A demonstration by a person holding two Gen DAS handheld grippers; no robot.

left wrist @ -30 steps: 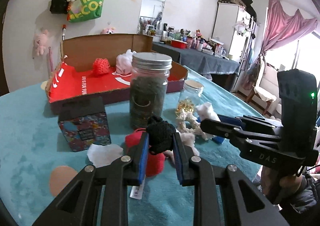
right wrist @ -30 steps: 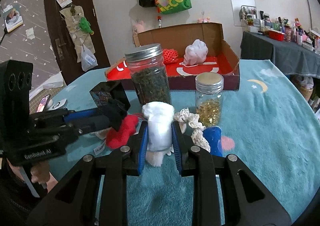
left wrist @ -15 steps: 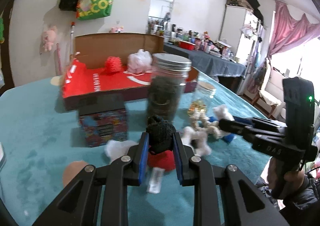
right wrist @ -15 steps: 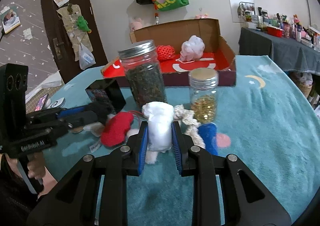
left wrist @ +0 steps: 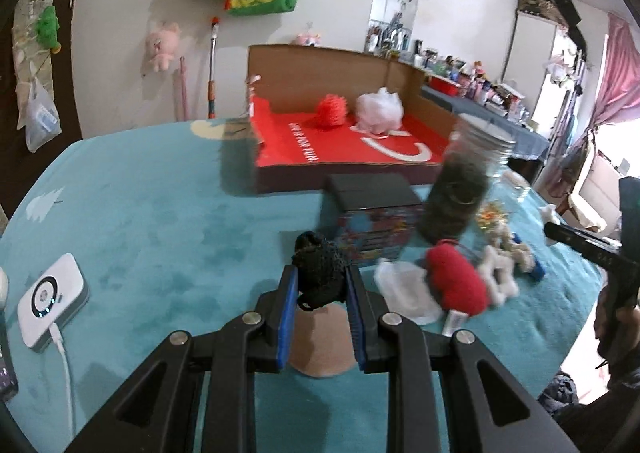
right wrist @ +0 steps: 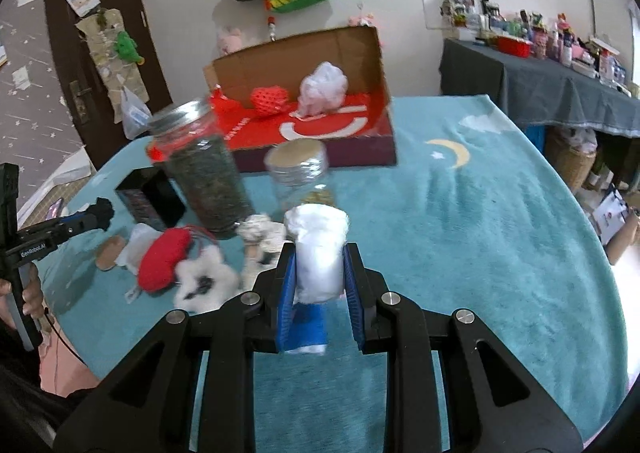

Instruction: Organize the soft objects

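With the left gripper (left wrist: 320, 287) clamped on the black knitted pouf (left wrist: 320, 277) and the right gripper (right wrist: 319, 273) on the white fluffy wad (right wrist: 319, 253), carry both high over the jars to the red-floored cardboard box (left wrist: 320, 65) at twelve o'clock before releasing.

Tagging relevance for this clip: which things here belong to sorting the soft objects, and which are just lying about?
Job:
- black mesh ball in left gripper
- white fluffy wad in right gripper
- cardboard box
- red plush

Lying about:
- big jar
- small jar
- patterned box
- white device
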